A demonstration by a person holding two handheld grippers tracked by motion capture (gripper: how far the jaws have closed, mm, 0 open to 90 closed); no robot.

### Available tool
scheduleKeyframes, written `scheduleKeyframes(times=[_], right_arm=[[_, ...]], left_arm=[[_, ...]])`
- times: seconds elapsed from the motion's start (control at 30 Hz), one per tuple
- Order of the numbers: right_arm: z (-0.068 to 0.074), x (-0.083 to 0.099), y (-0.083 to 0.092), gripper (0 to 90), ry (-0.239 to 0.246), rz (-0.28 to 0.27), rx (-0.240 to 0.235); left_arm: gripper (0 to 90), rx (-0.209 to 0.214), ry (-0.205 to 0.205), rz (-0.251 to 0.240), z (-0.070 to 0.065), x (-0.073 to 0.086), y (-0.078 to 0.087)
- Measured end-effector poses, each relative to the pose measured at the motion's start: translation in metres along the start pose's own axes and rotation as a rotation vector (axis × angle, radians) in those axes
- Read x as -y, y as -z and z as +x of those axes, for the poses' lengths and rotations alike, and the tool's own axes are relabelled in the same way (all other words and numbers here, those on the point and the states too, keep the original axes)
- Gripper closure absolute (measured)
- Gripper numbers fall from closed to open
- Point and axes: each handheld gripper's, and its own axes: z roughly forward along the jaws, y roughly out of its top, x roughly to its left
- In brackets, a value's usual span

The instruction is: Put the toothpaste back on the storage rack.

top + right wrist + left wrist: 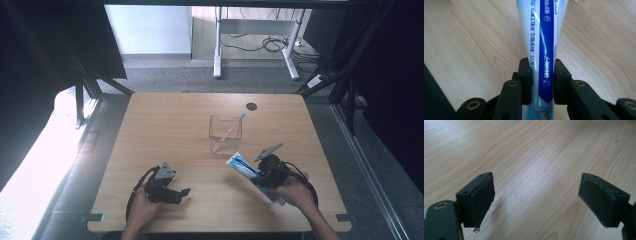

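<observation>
- On my far left in the high view, bright light washes out the floor beside the table (150, 130), a pale wooden top with rounded corners.
- My left hand (141, 209) comes in from the bottom edge and holds the left gripper (186, 192) low over the near-left part of the table, pointing toward the middle.
- In the left gripper view I see that gripper (536, 200) released: its two black jaws stand wide apart with bare wood grain between them, and nothing is in them.
- Near the middle of the table stands a clear cup (225, 134), upright, with a thin pale toothbrush (231, 129) leaning inside it, its upper end poking out over the far-right rim.
- Just in front of the cup and to its right I see the toothpaste tube (242, 165), white with a blue stripe, its flat end angled up toward the cup.
- In the right gripper view the right gripper (541, 82) is clenched on the toothpaste tube (541, 35): both jaws press against its sides, with the wide printed part reaching away over the wood.
- My right hand (295, 192) holds that gripper (262, 176) at the near-right of the table, well apart from the left one.
- A small dark round hole (251, 106) sits in the table near the far edge, behind the cup.
</observation>
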Motion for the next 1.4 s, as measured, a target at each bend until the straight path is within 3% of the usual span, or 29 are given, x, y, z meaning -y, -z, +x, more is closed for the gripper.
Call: scheduleKeyframes(times=[0.43,0.6,0.77,1.4], right_arm=[[-0.002,-0.014,0.025,73.5,0.018,-0.076,0.007],[-0.004,-0.023,0.031,73.6,0.018,-0.094,0.017],[-0.009,-0.033,0.036,73.6,0.004,-0.123,0.015],[-0.017,-0.069,0.033,73.5,-0.008,-0.230,0.020]], left_arm=[[13.4,0.041,0.017,-0.036,-0.001,0.001,-0.002],[13.5,0.023,-0.023,-0.015,-0.004,0.000,-0.003],[13.3,0.022,-0.020,-0.023,-0.004,0.000,-0.003],[13.1,0.032,-0.005,-0.040,-0.004,0.000,-0.002]])
